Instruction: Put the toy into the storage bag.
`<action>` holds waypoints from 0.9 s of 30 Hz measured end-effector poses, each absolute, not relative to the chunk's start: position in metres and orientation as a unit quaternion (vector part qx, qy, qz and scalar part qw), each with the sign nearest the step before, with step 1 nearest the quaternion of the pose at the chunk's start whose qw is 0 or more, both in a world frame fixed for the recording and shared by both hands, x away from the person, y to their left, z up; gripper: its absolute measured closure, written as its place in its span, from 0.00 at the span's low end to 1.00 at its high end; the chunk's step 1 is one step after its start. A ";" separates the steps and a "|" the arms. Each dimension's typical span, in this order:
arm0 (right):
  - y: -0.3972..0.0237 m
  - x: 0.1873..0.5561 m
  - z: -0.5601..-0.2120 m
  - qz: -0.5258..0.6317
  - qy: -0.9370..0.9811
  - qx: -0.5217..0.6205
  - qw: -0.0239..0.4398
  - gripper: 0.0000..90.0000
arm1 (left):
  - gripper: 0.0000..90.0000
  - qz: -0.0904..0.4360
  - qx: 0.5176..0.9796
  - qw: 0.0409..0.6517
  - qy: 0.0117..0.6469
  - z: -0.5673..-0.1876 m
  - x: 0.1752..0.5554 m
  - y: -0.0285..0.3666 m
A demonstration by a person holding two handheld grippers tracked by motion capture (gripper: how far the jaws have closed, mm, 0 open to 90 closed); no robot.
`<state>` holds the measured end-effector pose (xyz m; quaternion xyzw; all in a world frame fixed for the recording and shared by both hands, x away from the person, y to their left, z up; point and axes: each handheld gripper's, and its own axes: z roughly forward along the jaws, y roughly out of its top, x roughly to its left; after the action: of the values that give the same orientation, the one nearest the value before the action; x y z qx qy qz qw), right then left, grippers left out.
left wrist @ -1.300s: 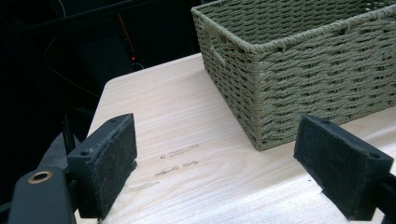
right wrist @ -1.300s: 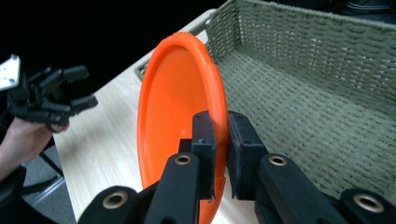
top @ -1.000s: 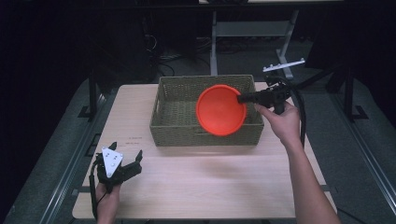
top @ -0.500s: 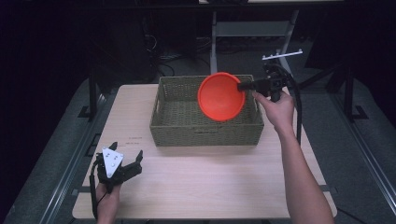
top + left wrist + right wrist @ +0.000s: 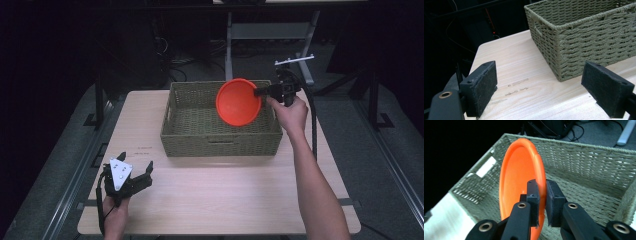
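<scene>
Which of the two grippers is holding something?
The right gripper, over the basket, clamps the orange plate's rim. The left gripper stands open and empty.

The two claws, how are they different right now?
The right claw is shut on the rim of an orange plate; the left claw is open with nothing between its pads. The right claw is held up over the woven basket; the left claw sits low by the near left corner of the table, apart from the basket. Both are black, with two padded jaws, each held in a hand.
</scene>
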<state>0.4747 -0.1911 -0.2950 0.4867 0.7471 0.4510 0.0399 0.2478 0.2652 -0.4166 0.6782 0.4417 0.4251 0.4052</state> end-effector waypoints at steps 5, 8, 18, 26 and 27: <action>-0.184 0.482 -0.307 0.430 0.756 0.492 0.047 0.91 | 0.14 0.426 0.679 0.403 0.442 -0.416 0.248 0.266; -0.181 0.484 -0.316 0.418 0.759 0.497 0.045 0.91 | 0.14 0.426 0.686 0.395 0.438 -0.416 0.247 0.265; -0.170 0.493 -0.336 0.375 0.777 0.504 0.039 0.91 | 0.14 0.426 0.680 0.401 0.442 -0.416 0.247 0.265; -0.164 0.500 -0.348 0.347 0.782 0.517 0.016 0.91 | 0.14 0.427 0.680 0.403 0.439 -0.416 0.248 0.263; -0.164 0.500 -0.348 0.347 0.782 0.517 0.016 0.91 | 0.14 0.427 0.680 0.403 0.439 -0.416 0.248 0.263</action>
<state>0.4995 -0.1643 -0.3476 0.5173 0.7821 0.3471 0.0163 0.2476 0.2634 -0.4164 0.6802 0.4390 0.4269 0.4030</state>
